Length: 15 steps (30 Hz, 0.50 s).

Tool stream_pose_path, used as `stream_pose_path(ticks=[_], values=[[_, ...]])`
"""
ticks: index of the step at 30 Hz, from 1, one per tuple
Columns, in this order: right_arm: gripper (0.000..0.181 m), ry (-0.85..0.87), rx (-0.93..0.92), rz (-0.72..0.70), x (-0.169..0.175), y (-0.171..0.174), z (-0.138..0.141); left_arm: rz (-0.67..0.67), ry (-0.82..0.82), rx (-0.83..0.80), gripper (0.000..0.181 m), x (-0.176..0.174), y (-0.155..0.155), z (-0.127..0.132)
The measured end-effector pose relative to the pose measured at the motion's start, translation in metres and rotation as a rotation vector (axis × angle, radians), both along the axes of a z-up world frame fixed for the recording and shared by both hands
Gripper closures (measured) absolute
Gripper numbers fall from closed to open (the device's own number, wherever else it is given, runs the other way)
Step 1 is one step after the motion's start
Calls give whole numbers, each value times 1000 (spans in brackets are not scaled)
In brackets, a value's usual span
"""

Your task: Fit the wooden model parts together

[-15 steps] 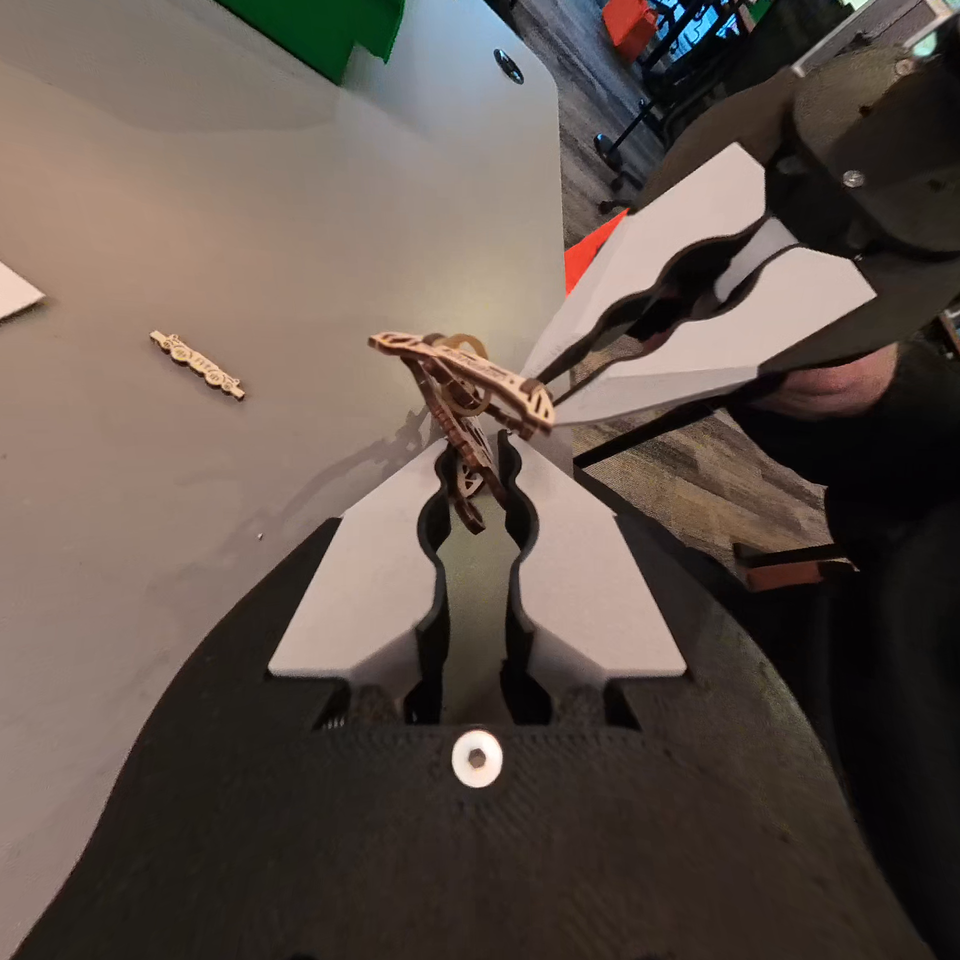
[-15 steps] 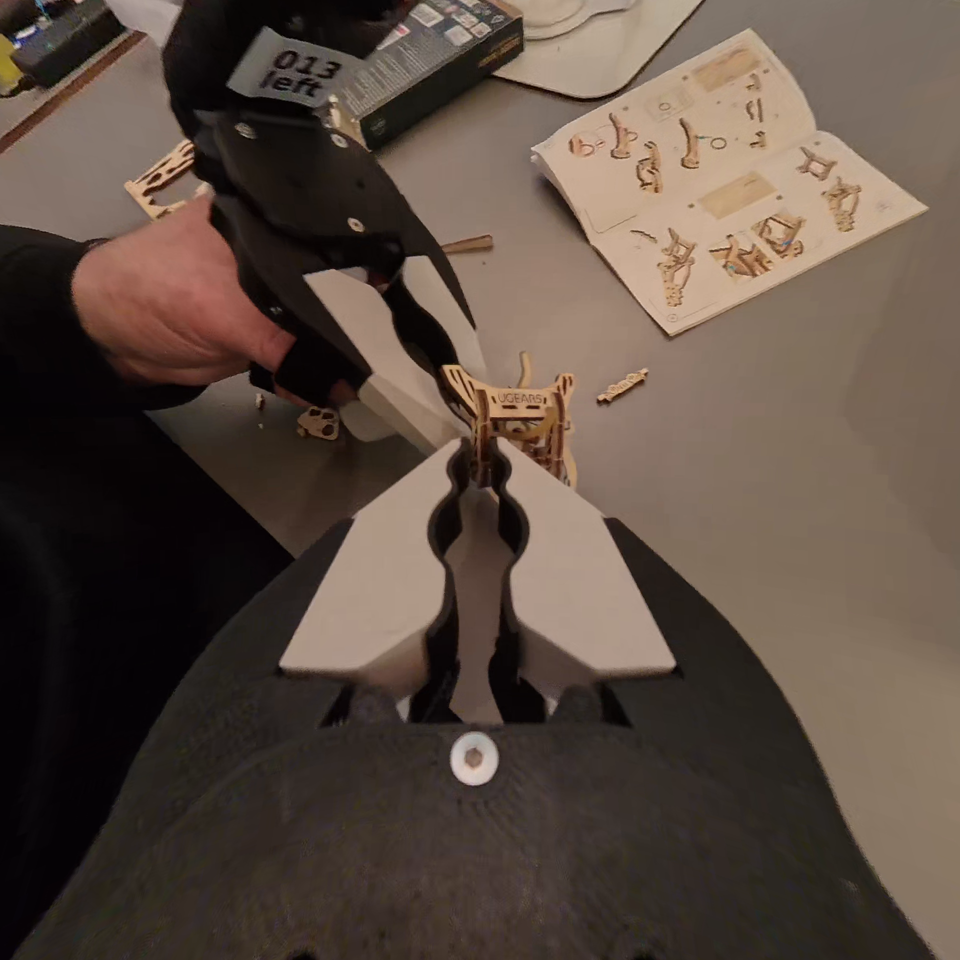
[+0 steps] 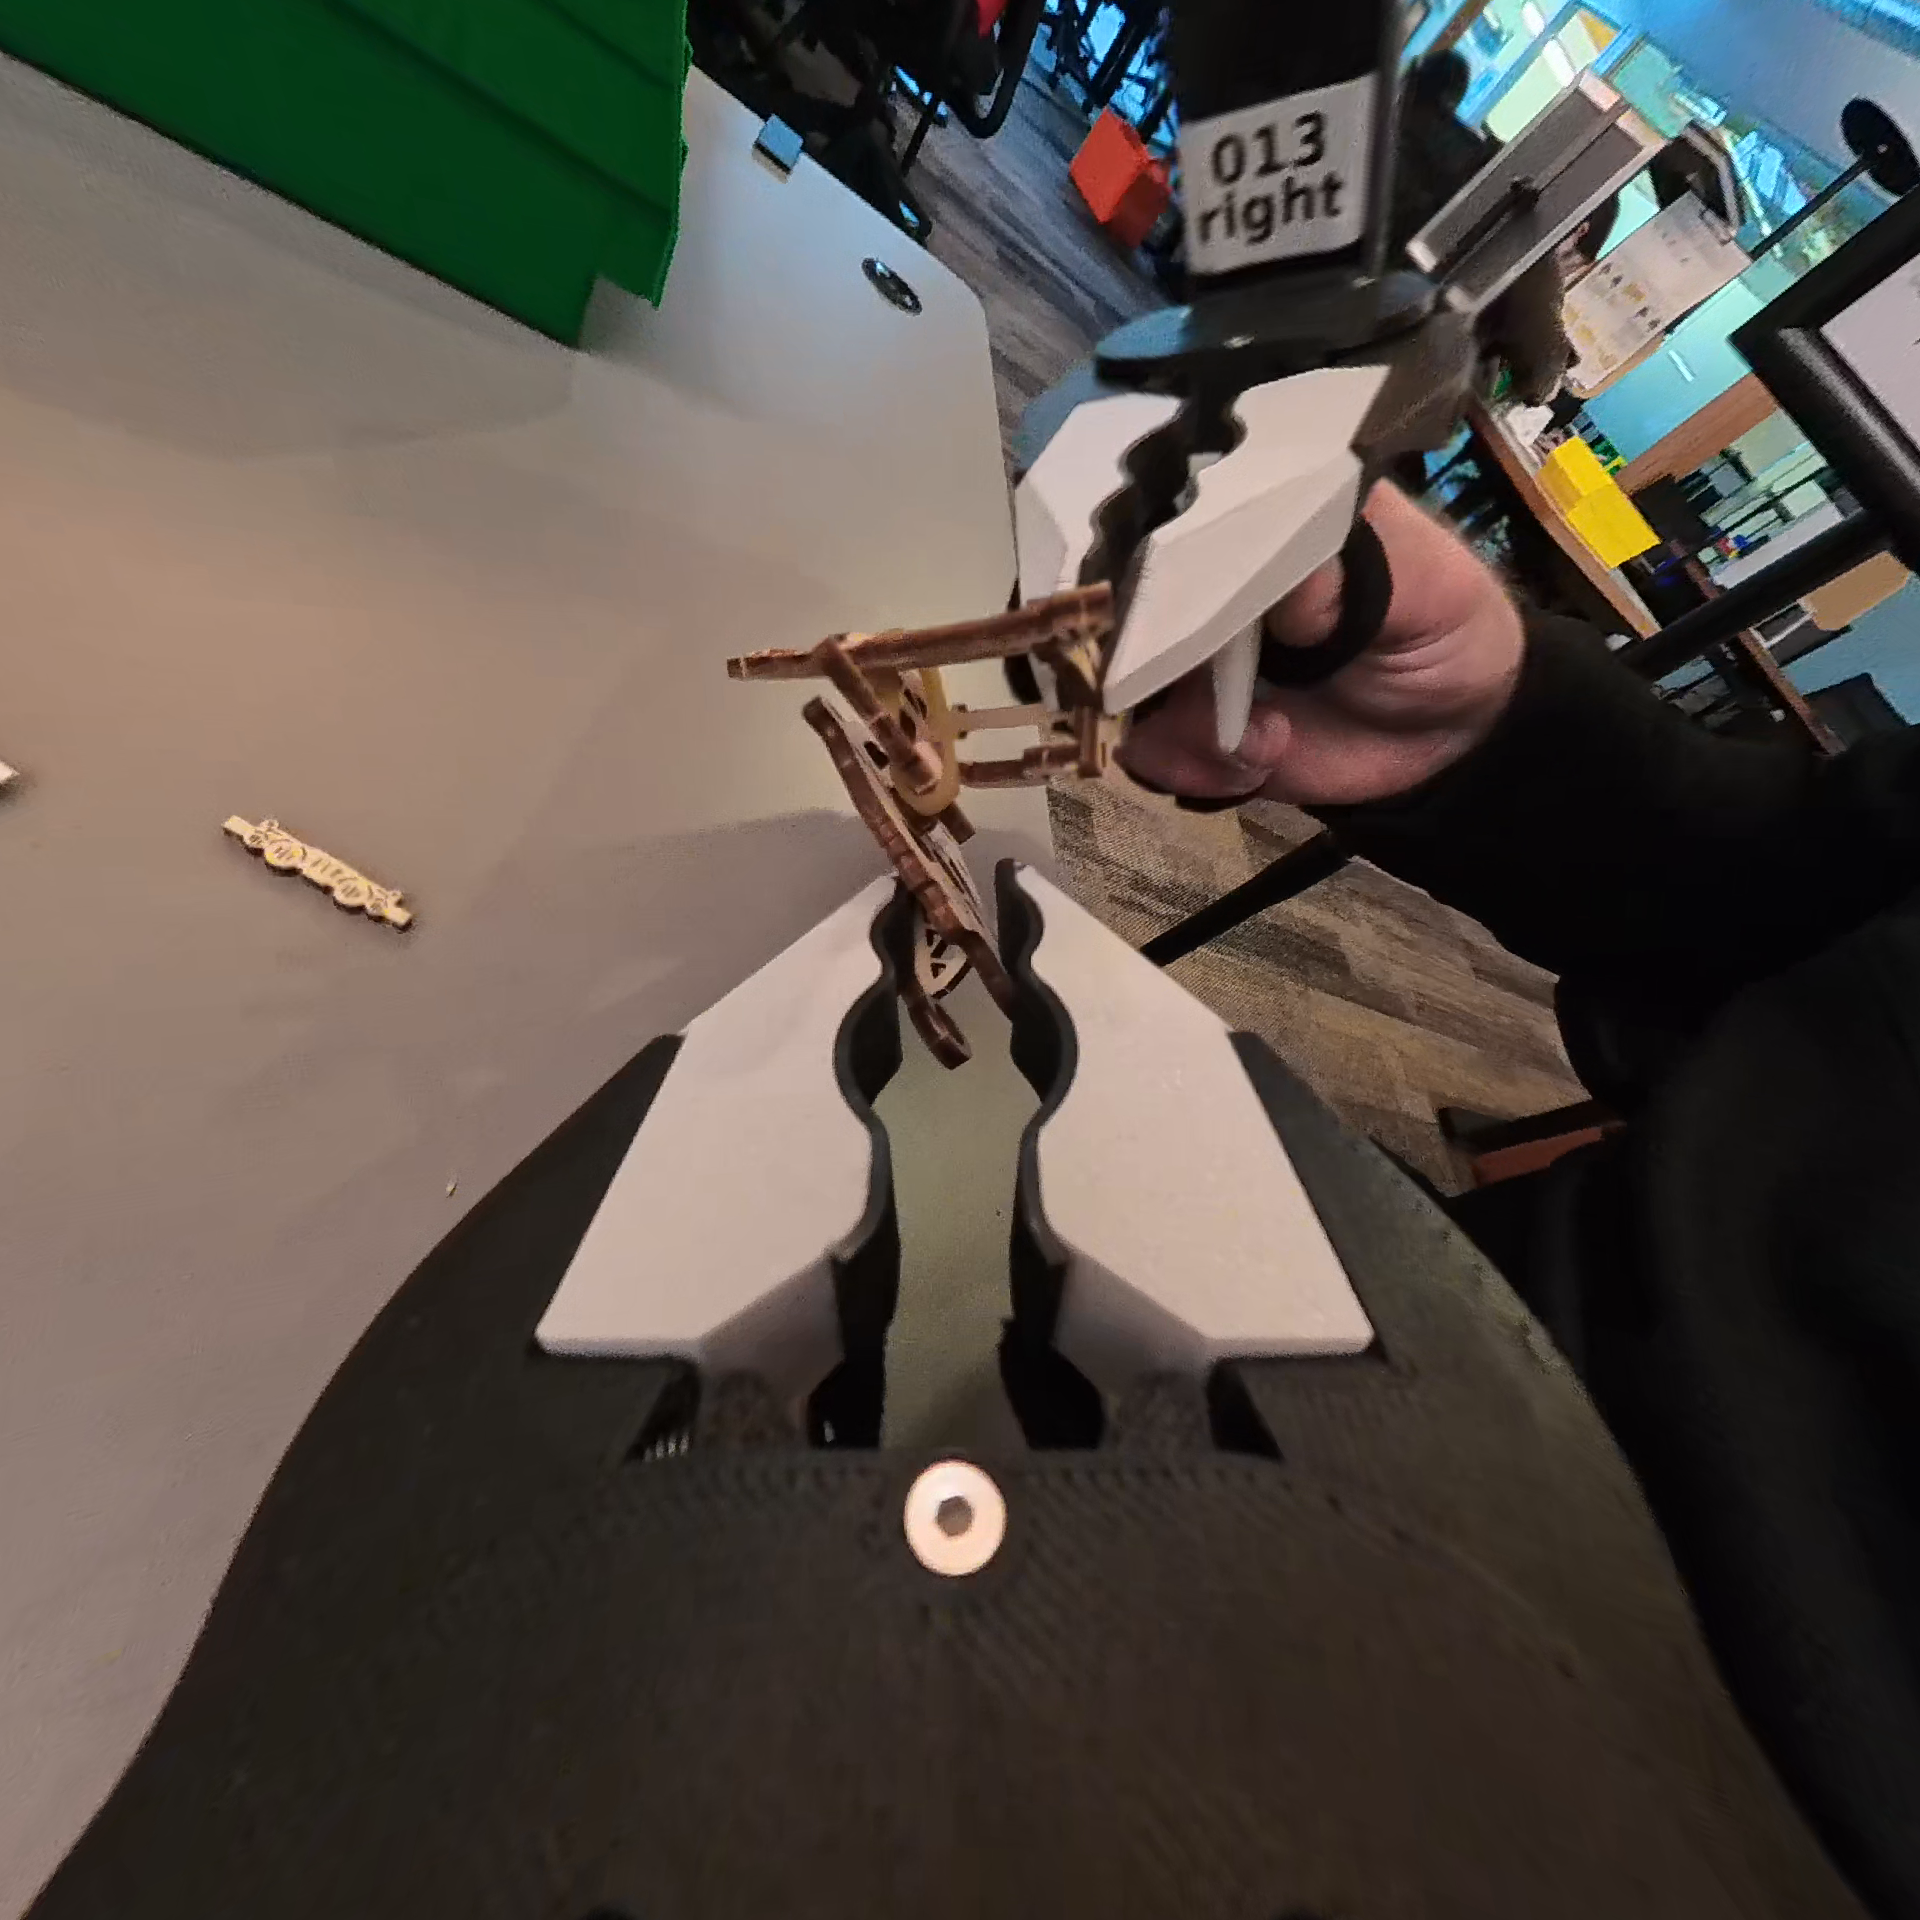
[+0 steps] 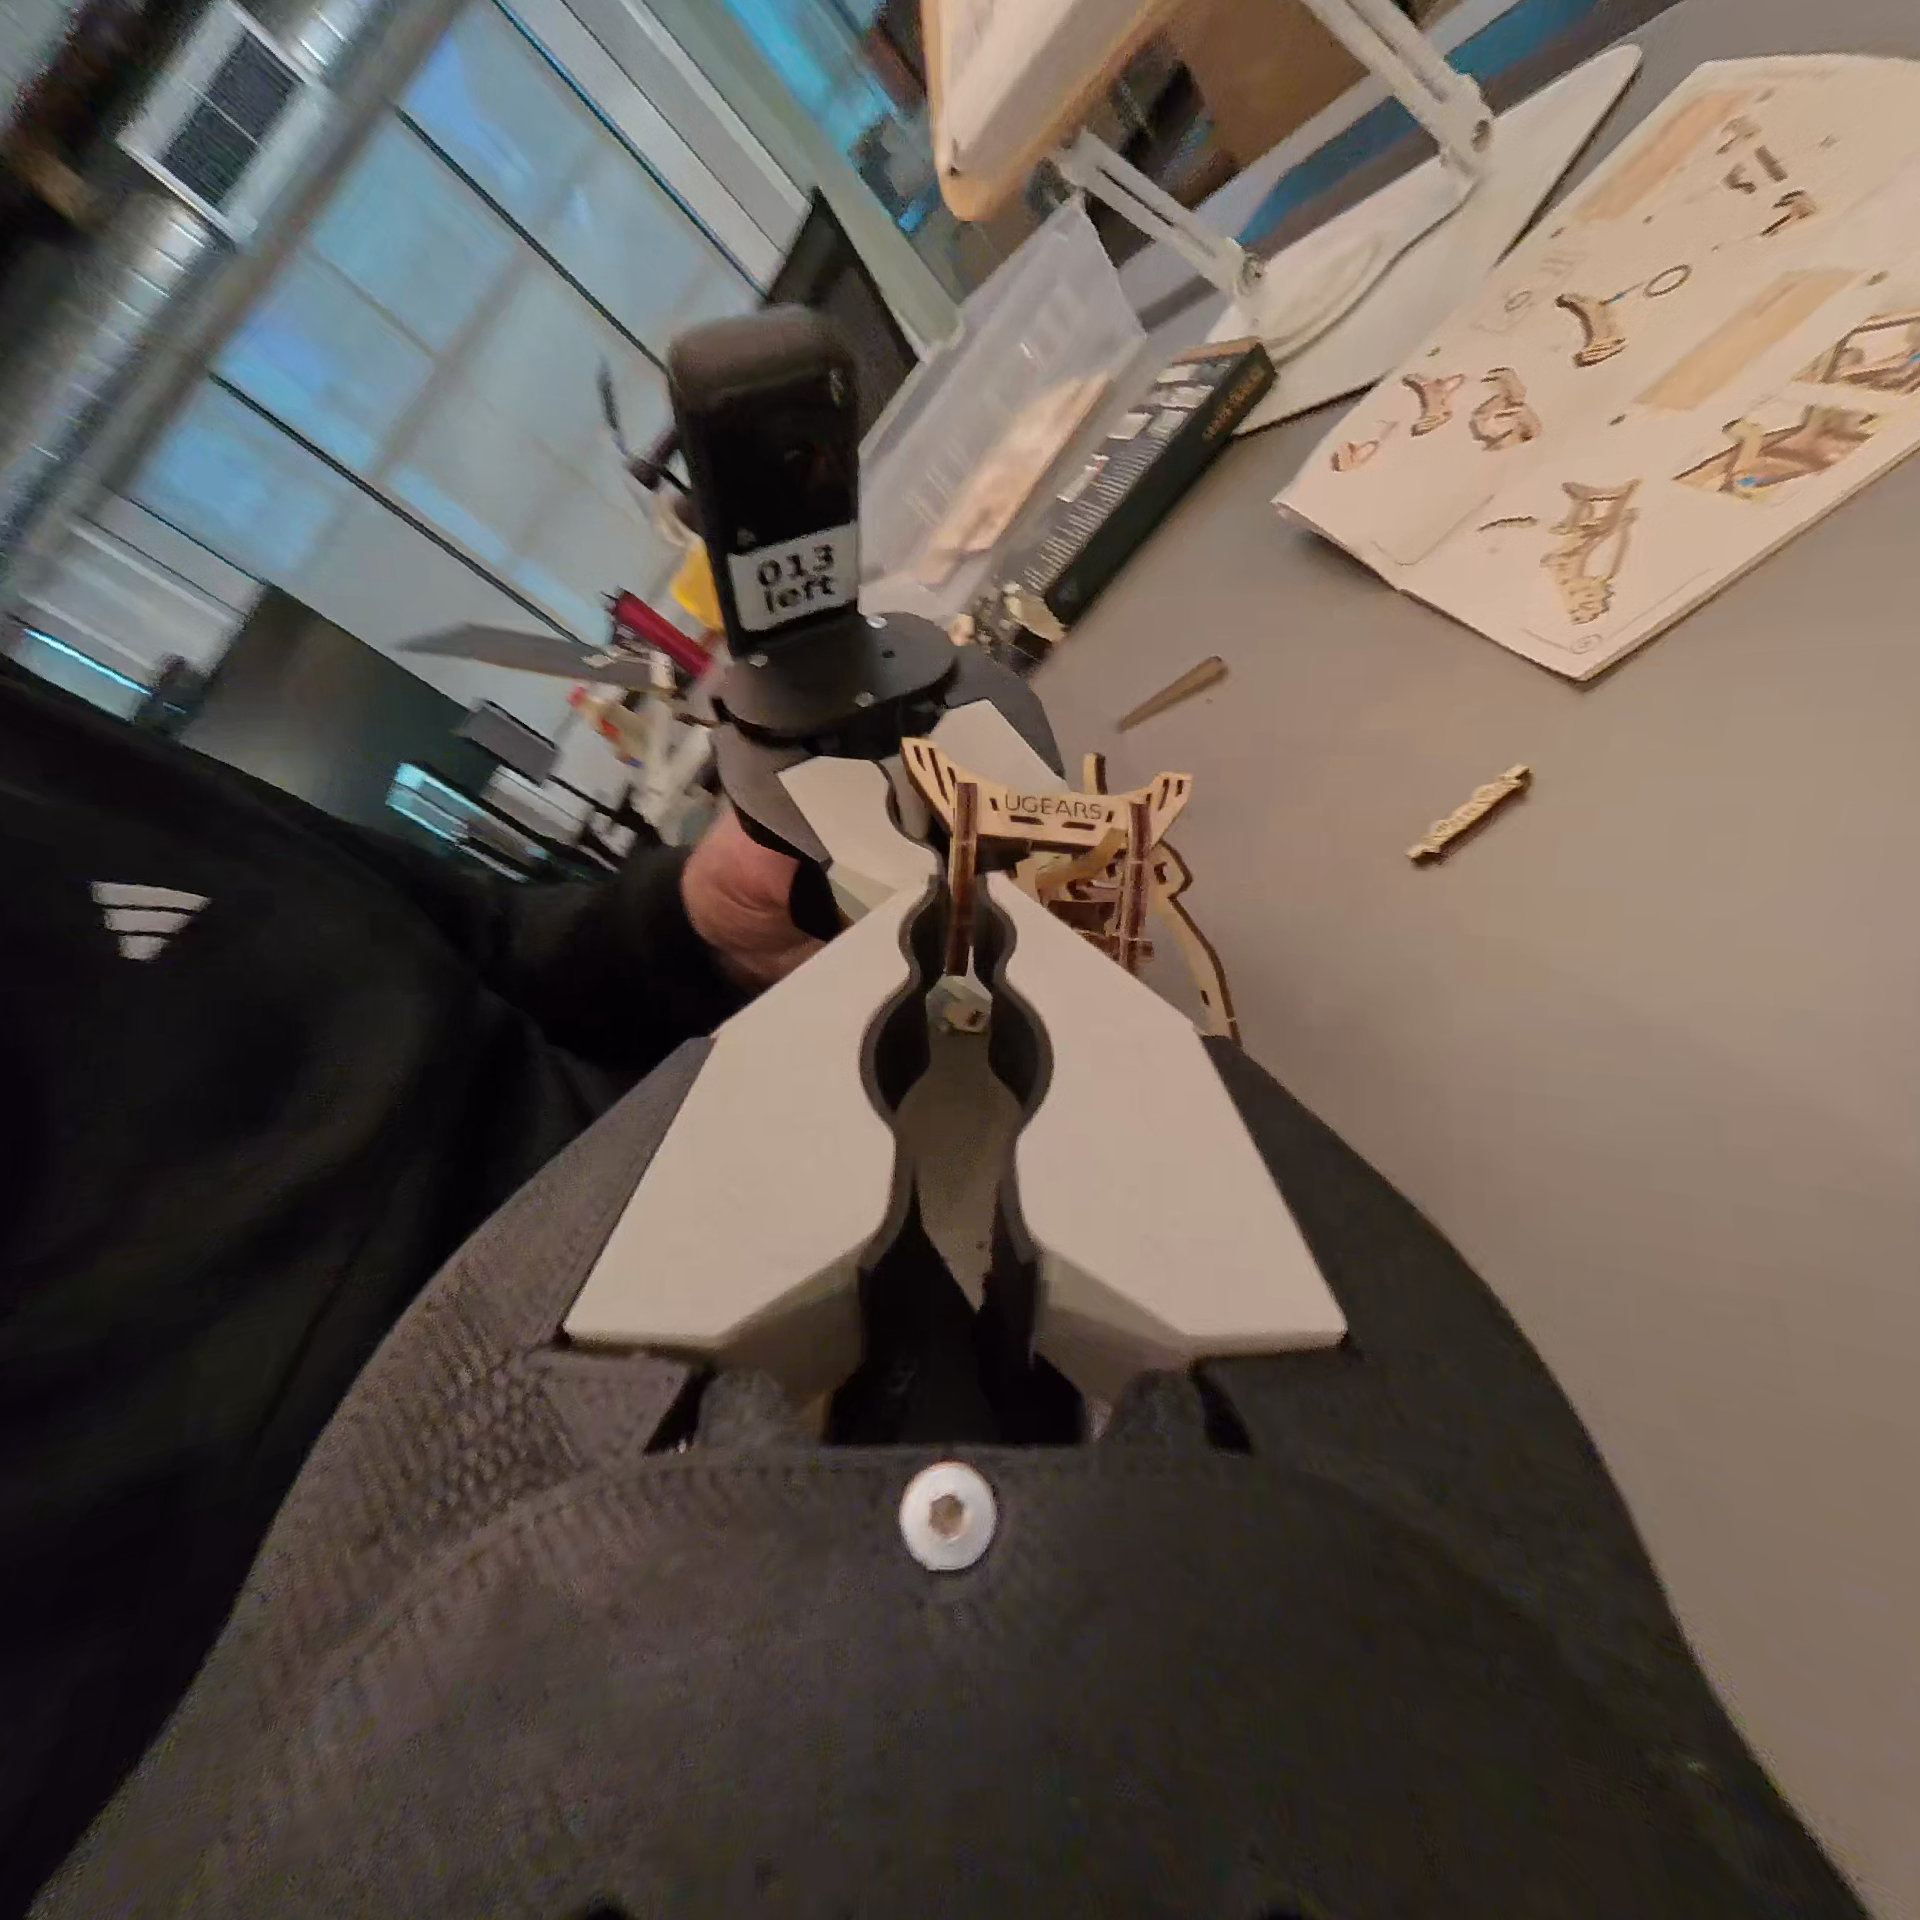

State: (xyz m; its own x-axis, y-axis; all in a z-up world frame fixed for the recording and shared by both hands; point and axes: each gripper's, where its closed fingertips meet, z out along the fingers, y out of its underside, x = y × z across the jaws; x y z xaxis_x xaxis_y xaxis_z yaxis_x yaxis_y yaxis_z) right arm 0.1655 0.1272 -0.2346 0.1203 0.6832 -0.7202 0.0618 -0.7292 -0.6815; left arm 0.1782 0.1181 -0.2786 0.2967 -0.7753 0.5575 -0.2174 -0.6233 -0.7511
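— Both grippers have tipped the wooden model (image 3: 925,748) up off the table (image 3: 312,623) since a moment ago

— Left gripper (image 3: 945,914) pinches its lower plate, right gripper (image 4: 961,914) its frame, jaws nearly closed; that loose strip (image 3: 317,871) is probably next

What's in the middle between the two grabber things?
The wooden model. The left hand-held gripper pinches its lower end and the right hand-held gripper pinches the other end, so it bridges them above the table. The left wrist view shows it best.
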Motion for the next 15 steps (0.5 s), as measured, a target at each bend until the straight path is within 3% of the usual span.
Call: stream_pose_path(ticks=[15], values=[[181, 323, -230, 13, 10, 12, 25, 3, -125, 14, 169, 2, 1, 20]])
